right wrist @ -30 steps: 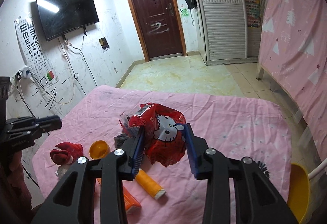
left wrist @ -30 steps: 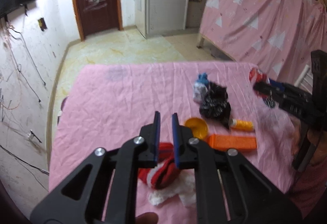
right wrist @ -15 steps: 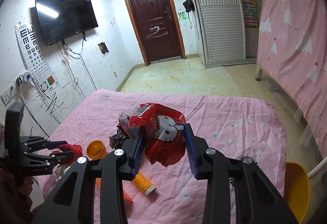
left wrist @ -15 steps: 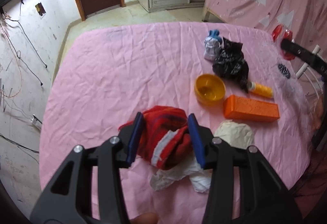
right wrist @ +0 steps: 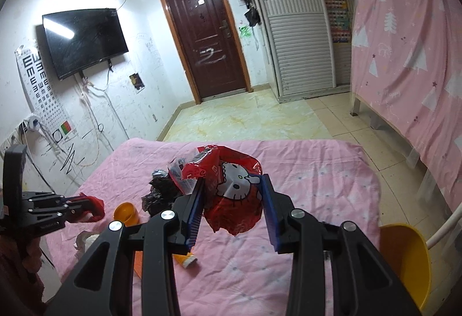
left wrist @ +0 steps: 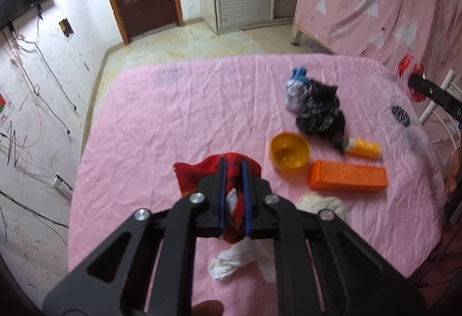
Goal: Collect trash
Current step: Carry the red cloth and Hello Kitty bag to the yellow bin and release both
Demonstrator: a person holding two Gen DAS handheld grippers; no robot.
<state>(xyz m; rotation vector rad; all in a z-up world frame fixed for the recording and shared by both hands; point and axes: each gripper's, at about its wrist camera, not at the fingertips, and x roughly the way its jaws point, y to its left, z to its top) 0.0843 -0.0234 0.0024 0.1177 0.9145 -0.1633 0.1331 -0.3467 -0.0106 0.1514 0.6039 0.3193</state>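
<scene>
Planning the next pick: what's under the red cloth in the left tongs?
Crumpled white tissue pokes out beneath the red cloth, on the pink sheet. Anything further under it is covered.

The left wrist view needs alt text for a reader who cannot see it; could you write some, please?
The left gripper has its jaws shut on a red and white cloth on a pink-sheeted bed. Beyond lie a yellow bowl, an orange box, crumpled black plastic and white tissue.
</scene>
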